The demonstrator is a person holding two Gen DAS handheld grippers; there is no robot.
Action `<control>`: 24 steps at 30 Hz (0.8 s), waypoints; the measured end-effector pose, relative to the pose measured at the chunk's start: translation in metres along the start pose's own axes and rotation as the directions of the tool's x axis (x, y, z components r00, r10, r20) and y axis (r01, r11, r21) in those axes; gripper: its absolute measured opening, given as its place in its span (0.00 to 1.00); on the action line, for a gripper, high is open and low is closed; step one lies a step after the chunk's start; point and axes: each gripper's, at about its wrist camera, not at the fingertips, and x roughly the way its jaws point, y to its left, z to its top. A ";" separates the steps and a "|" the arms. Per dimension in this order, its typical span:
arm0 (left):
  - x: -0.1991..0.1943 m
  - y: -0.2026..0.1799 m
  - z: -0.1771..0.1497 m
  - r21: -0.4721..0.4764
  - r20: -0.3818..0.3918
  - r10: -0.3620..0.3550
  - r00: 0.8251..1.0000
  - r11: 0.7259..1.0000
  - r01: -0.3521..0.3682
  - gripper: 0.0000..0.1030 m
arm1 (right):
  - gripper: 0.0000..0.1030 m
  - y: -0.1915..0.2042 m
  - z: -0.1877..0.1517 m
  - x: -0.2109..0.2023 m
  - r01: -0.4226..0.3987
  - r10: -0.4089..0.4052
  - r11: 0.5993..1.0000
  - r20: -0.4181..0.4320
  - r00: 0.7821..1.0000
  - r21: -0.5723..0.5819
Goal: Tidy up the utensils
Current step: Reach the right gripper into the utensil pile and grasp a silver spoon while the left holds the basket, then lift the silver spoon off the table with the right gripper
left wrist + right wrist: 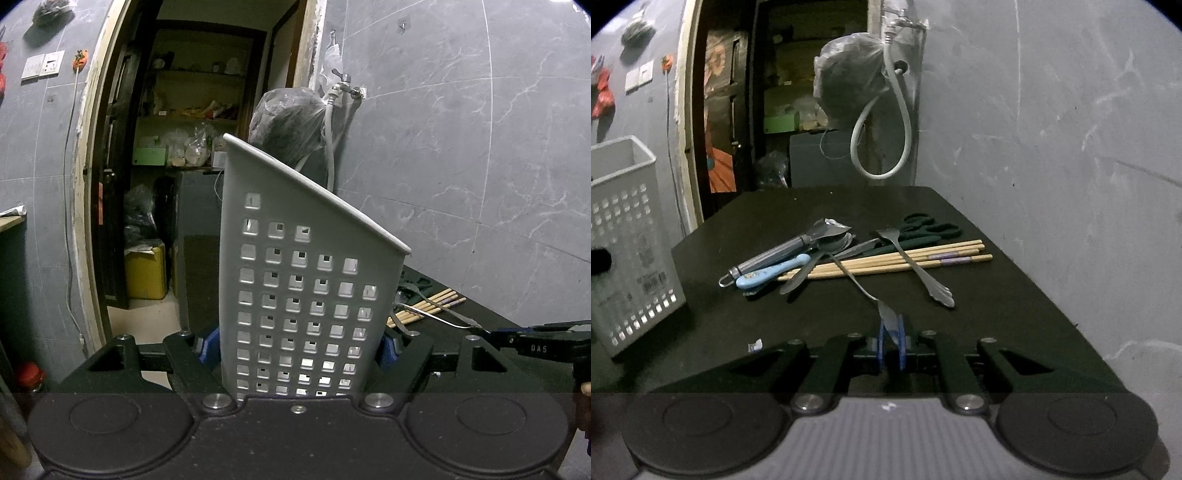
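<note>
In the left wrist view, a grey plastic utensil holder [306,295], pierced with square holes and cut with a slanted rim, is clamped between the blue pads of the left hand-held gripper [299,349]. "DAS" can be read on the right hand-held gripper [532,341] at the frame edge.

In the right wrist view, the flat handle of a steel spoon [849,273] is pinched by the right hand-held gripper. Wooden chopsticks [897,260], a fork [916,267] and green scissors [923,230] are piled on the black bench [1015,314].

A home utility corner: wall tap [345,85], pantry shelves [192,118], tiled wall [461,129].
</note>
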 end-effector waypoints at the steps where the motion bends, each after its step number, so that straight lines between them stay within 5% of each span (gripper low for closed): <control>1: 0.000 0.000 0.000 0.000 0.000 0.000 1.000 1.000 0.000 0.76 | 0.09 0.000 0.001 0.001 -0.001 0.001 1.000 -0.003 1.000 -0.002; 8: 0.000 0.000 0.000 0.000 0.000 -0.001 1.000 1.000 0.001 0.76 | 0.10 0.004 -0.001 0.005 -0.043 0.041 0.999 -0.050 0.998 -0.027; 17: 0.000 0.000 0.000 0.001 0.000 0.001 1.000 1.000 -0.001 0.76 | 0.46 0.013 0.020 0.018 -0.099 0.091 0.986 -0.066 0.994 -0.136; 24: 0.000 0.000 0.000 0.000 0.000 0.002 1.000 1.000 -0.002 0.76 | 0.47 0.009 0.043 0.057 -0.208 0.176 0.964 -0.189 0.966 -0.165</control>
